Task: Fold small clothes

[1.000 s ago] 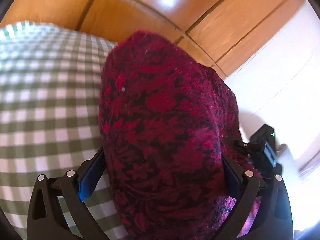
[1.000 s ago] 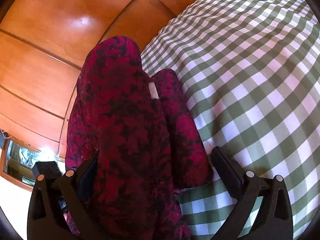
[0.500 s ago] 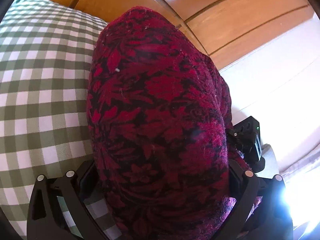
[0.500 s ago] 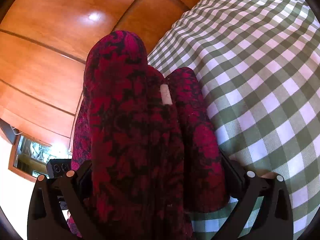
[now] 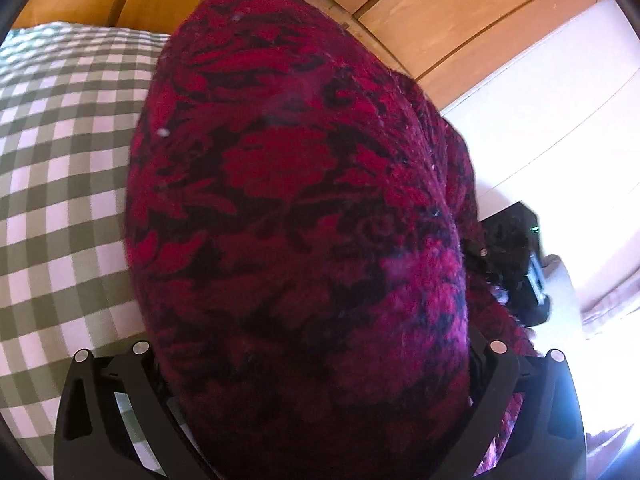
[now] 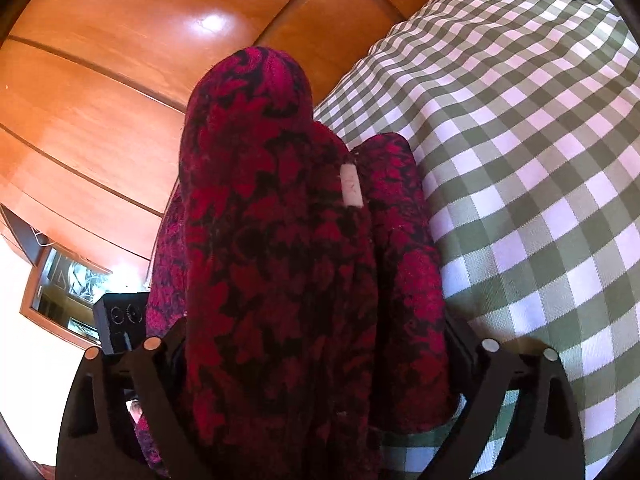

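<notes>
A red-and-black patterned knit garment (image 5: 296,208) lies bunched near the edge of a green-checked bed (image 5: 60,168). It fills the gap of my left gripper (image 5: 316,360), whose wide-set fingers (image 5: 104,396) press its sides; the pads are hidden by cloth. In the right wrist view the same garment (image 6: 272,264) stands in two folds with a white label (image 6: 351,185) on it. My right gripper (image 6: 316,360) is closing on it, and both fingers (image 6: 504,376) touch the cloth. The other gripper shows as a black block (image 6: 120,320) behind the garment.
Polished wooden cupboard doors (image 6: 120,80) rise just beyond the bed edge. A white wall (image 5: 560,120) is bright at the right of the left wrist view. A framed glass panel (image 6: 64,288) sits low at the left. The checked cover (image 6: 520,160) stretches away to the right.
The right gripper's fingers have come inward against the garment. The left gripper has moved along with the cloth, which now fills more of its view, and the bed has slid left.
</notes>
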Demonstrator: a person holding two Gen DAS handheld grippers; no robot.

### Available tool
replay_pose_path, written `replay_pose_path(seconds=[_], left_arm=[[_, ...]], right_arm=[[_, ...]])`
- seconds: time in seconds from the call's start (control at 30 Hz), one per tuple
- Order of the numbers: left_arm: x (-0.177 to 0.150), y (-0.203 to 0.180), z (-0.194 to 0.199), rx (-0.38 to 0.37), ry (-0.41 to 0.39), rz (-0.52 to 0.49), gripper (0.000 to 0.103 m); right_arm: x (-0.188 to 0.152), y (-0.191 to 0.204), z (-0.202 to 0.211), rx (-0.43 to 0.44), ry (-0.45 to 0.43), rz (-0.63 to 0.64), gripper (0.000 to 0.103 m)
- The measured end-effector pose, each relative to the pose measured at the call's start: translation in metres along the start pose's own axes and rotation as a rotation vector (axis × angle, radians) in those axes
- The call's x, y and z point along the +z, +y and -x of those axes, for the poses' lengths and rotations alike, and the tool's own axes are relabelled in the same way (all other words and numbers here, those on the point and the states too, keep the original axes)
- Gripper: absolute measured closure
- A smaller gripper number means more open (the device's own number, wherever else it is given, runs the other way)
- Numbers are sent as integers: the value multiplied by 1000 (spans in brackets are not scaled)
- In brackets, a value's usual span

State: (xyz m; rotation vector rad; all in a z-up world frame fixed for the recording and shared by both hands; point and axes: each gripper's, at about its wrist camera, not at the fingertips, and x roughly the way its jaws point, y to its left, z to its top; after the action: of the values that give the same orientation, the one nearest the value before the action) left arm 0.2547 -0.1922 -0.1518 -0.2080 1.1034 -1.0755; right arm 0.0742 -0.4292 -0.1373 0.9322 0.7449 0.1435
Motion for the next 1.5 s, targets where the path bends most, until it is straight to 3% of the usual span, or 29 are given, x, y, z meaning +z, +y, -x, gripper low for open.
replay_pose_path(seconds=[0.13,0.23,0.6,0.77,1.0,1.27,1.5], left_arm=[[-3,-28,2,70,-34,-81,10],[-8,-47,5,103,-63,-149,12],[-24,-114,-15,80,-72,-327,13],[-6,-110,-7,81,-122,-343,13],[21,-79,24,161,-213,-304,13],[59,-13,61,268,-307,-199,13],[99,60,84,317,-350,-94,13]], right_arm=[[-7,4,13,28,-48,23,28],[-11,11,25,32,-70,52,30],[-41,16,97,-18,-188,72,30],[-38,37,96,13,-233,109,30],[-13,81,38,95,-190,173,30],[16,135,-56,169,-82,257,30],[52,169,-139,181,3,307,30]])
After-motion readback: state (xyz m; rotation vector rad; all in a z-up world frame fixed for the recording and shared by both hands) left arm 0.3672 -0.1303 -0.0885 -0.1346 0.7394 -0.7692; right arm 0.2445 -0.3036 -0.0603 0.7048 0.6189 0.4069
